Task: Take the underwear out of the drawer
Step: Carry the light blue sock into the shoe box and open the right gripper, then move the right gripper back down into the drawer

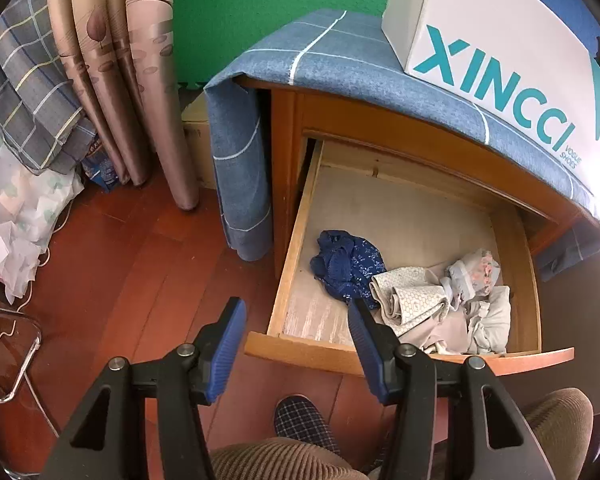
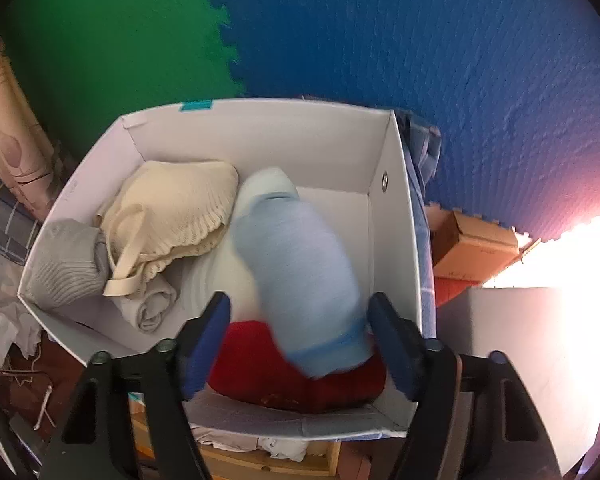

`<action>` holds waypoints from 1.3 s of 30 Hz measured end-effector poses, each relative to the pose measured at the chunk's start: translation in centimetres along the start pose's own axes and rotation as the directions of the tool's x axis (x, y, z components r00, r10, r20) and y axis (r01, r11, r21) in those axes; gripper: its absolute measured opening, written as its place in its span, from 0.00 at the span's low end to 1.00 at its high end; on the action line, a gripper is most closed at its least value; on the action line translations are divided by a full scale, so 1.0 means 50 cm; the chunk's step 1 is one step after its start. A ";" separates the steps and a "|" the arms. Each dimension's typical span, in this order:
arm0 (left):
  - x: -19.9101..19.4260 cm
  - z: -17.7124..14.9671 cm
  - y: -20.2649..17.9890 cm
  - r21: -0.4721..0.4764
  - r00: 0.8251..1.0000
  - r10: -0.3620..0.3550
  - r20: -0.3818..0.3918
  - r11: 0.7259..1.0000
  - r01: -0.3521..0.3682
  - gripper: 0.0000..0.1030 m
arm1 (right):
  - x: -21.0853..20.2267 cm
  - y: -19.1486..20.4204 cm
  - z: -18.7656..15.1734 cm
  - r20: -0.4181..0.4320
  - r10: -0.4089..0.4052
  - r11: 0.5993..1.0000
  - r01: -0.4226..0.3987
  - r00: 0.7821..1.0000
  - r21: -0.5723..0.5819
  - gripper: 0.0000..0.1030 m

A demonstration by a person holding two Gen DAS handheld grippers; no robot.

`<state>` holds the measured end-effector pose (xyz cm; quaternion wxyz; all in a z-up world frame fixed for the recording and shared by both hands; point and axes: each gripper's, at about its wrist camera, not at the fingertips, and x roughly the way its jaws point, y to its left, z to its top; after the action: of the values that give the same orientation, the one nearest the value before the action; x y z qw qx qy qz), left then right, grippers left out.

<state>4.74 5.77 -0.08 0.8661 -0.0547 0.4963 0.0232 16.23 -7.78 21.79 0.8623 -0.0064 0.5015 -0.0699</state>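
In the left wrist view the wooden drawer stands pulled out. In it lie a dark blue lace underwear and a heap of pale grey and patterned underwear. My left gripper is open and empty, above the drawer's front left corner. In the right wrist view my right gripper is open above a white box. A light blue garment, blurred, is between the jaws and apart from both pads. The box holds cream, grey, white and red garments.
The white XINCCI box stands on the blue cloth-covered cabinet top. Curtains and a plaid bundle are left of the cabinet. My slipper and knees are on the red wood floor. A cardboard box sits right of the white box.
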 end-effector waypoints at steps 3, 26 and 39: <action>0.000 0.000 0.000 0.001 1.000 0.001 -0.001 1.000 -0.001 0.53 | -0.019 0.002 0.003 0.017 -0.012 1.000 0.012 1.000 -0.016 0.73; -0.013 -0.001 0.020 -0.059 1.000 0.023 0.015 0.998 -0.022 0.53 | -0.065 -0.030 -0.298 -0.117 0.123 0.992 -0.126 0.986 -0.015 0.78; -0.013 0.008 0.079 -0.156 1.000 0.019 -0.019 0.988 -0.021 0.53 | 0.162 -0.013 -0.397 -0.356 0.096 0.992 -0.118 0.930 -0.039 0.77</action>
<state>4.38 9.74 0.37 0.8545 -0.1174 0.5012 0.0701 2.91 -8.29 4.98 0.7601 0.0079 0.6497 -0.0079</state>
